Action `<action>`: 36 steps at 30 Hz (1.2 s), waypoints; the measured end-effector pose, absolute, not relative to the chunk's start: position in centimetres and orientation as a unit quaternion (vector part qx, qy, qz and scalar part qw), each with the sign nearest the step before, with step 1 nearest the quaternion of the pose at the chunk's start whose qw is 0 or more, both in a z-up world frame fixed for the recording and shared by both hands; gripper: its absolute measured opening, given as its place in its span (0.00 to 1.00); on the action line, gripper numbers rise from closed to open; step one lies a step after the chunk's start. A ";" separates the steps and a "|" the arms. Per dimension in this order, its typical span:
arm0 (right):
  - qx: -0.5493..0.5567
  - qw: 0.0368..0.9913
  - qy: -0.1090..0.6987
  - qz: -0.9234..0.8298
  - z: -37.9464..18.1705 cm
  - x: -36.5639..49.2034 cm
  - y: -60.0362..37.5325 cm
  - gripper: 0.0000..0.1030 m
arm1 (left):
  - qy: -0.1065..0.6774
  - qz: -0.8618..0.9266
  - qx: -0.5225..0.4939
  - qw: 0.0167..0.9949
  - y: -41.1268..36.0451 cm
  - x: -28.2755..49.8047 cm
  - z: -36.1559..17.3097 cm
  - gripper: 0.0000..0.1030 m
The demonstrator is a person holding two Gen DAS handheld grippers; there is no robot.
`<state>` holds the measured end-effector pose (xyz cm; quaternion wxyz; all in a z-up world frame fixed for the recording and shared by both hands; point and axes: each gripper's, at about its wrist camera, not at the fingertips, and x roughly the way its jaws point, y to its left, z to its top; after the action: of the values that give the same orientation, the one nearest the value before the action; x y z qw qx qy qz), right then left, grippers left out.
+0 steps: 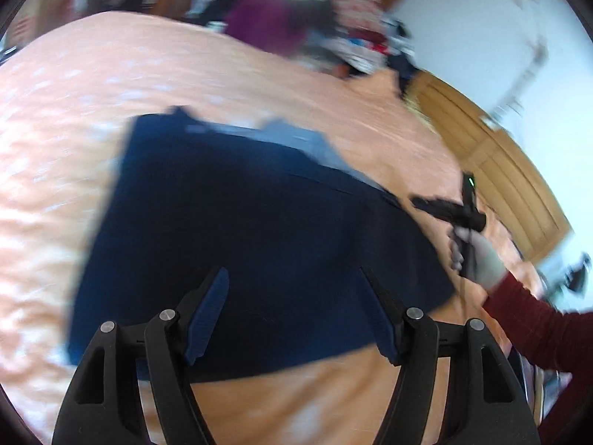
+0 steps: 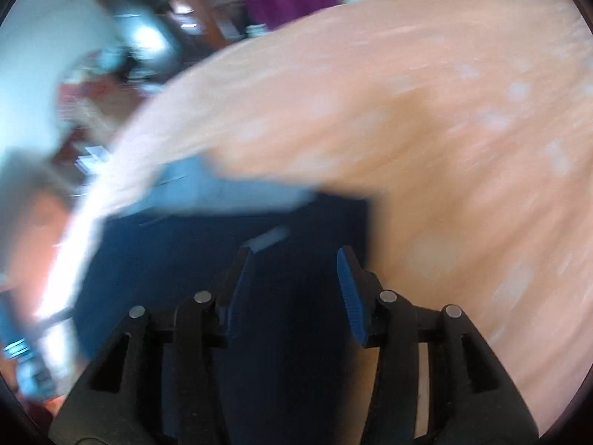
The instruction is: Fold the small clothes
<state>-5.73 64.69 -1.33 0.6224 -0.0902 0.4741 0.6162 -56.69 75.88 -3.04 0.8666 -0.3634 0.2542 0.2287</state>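
Note:
A dark navy garment [image 1: 252, 230] lies spread flat on the peach bedspread [image 1: 92, 85], with a lighter blue-grey piece [image 1: 304, 141] showing along its far edge. My left gripper [image 1: 292, 274] hovers open above the garment's near edge, nothing between its blue pads. The right gripper [image 1: 441, 207] appears at the garment's right edge, held by a gloved hand [image 1: 478, 259] with a dark red sleeve. In the blurred right wrist view my right gripper [image 2: 296, 256] is open over the navy garment [image 2: 178, 259], beside the blue-grey piece [image 2: 222, 189].
A heap of mixed clothes [image 1: 355, 44] and a purple item [image 1: 267, 18] sit at the far side of the bed. A wooden bed frame [image 1: 493, 163] runs along the right. The bedspread [image 2: 444, 118] stretches wide to the right of the garment.

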 end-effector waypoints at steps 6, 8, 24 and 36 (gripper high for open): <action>-0.150 0.508 0.506 0.681 -4.7 -15.9 59.9 0.44 | 0.262 0.210 -0.426 0.840 78.0 -56.2 -7.0 0.68; -0.154 0.516 0.500 0.678 -5.4 -15.6 58.4 0.43 | 0.249 0.248 -0.452 0.820 79.0 -59.6 -7.9 0.62; -0.091 0.567 0.531 0.623 -4.2 -15.4 54.1 0.72 | 0.166 0.344 -0.552 0.741 73.1 -65.5 -7.8 0.69; -0.093 0.567 0.528 0.625 -4.6 -16.1 55.3 0.75 | 0.083 0.409 -0.525 0.742 77.4 -63.9 -8.8 0.75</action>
<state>-16.14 55.28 -4.56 0.5674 -0.0927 0.5283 0.6247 -63.90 77.36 -8.82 0.7416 -0.5253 0.0832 0.4088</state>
